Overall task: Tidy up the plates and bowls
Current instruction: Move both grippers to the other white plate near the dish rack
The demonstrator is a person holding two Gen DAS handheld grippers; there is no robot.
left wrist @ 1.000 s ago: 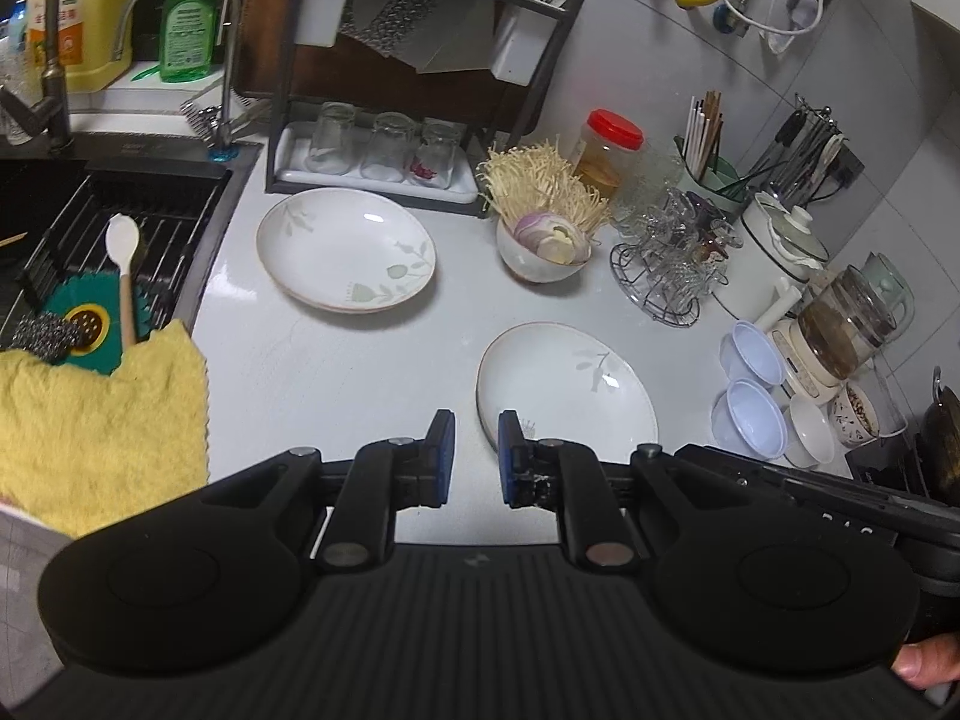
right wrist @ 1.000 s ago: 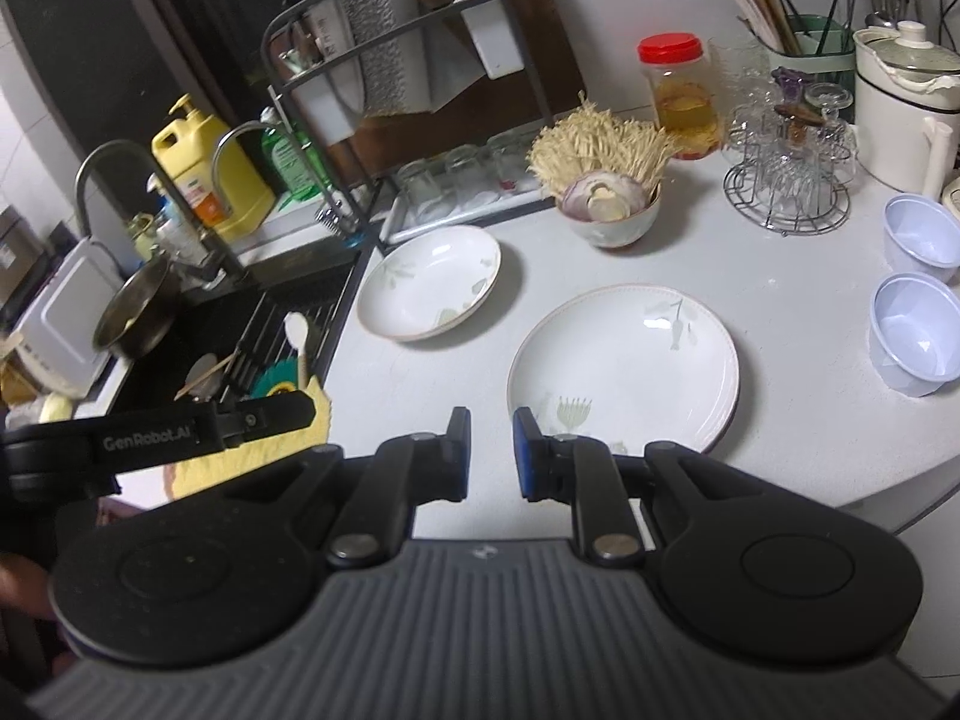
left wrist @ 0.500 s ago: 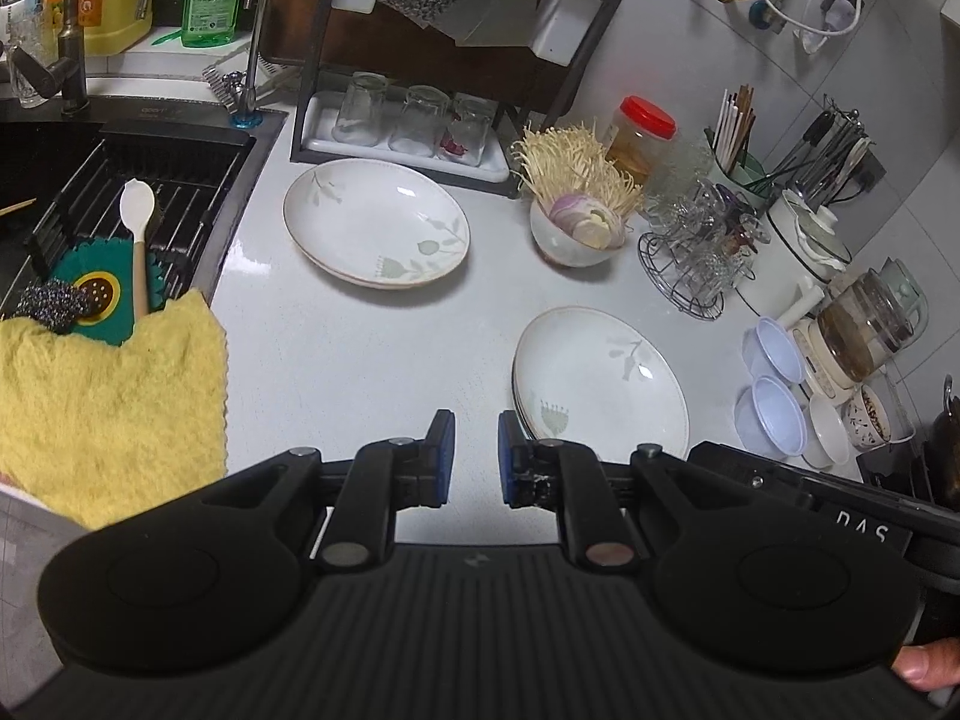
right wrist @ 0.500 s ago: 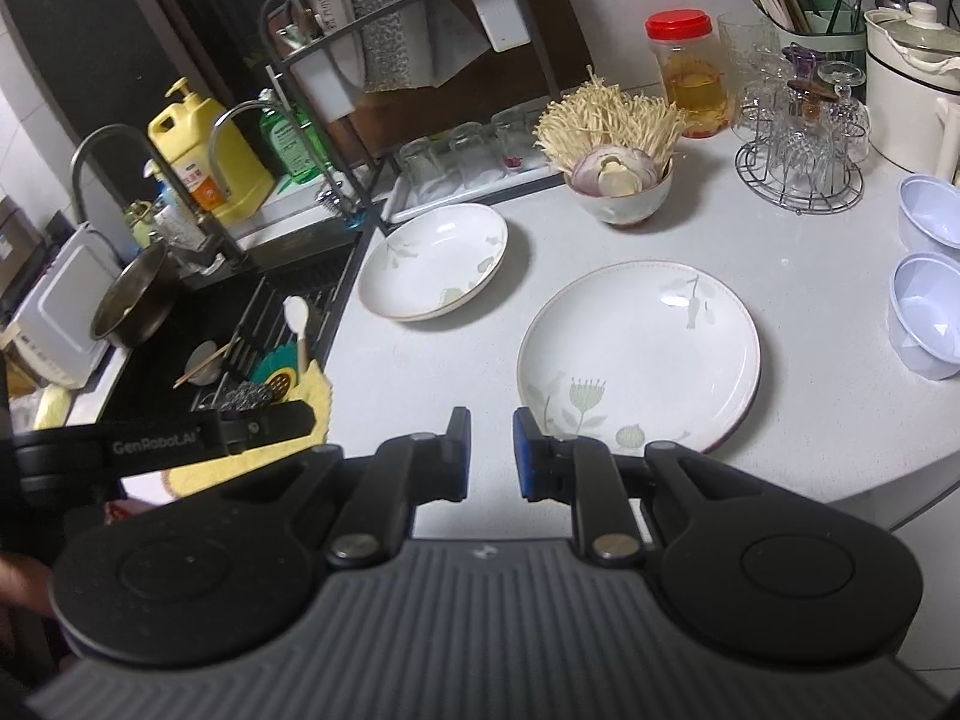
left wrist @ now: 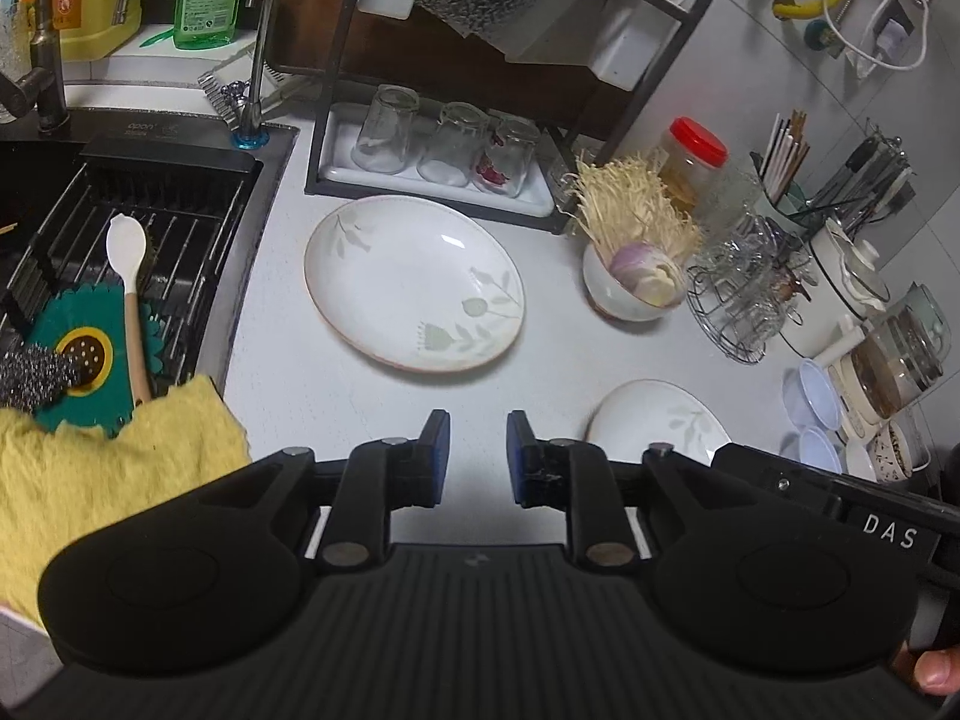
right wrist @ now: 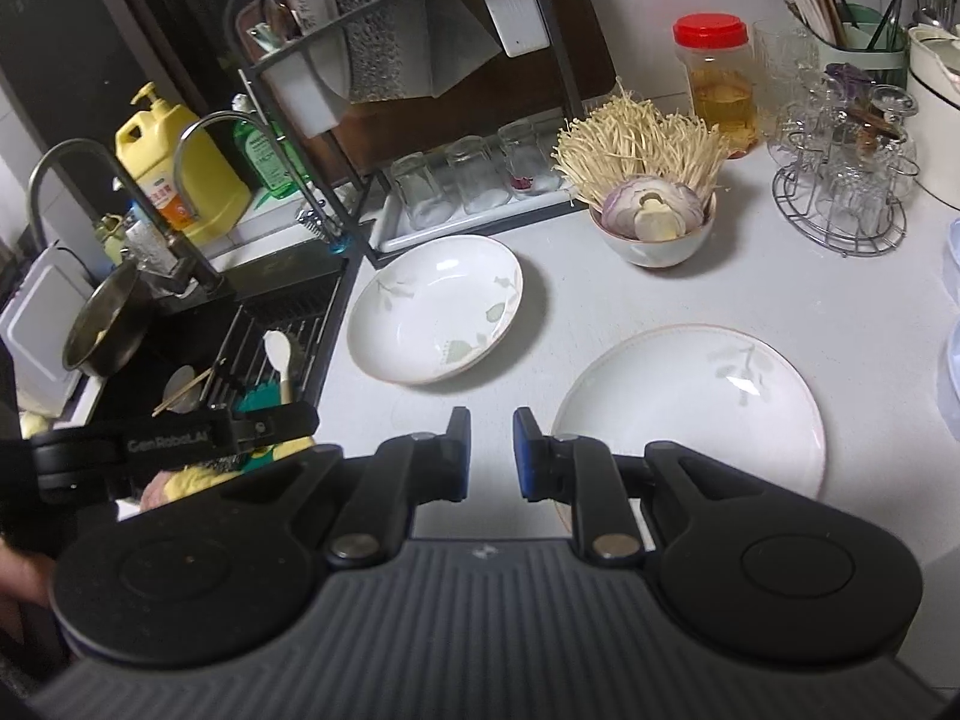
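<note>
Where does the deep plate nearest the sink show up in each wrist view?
Left wrist: deep plate sits centre frame, just ahead of the fingers.
Right wrist: deep plate is left of centre, beside the sink.
Shared landmark: the mushroom bowl stands to its right in both.

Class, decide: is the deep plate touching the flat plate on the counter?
Apart. The right wrist view shows the deep plate and the flat plate separated by a strip of bare white counter.
</note>
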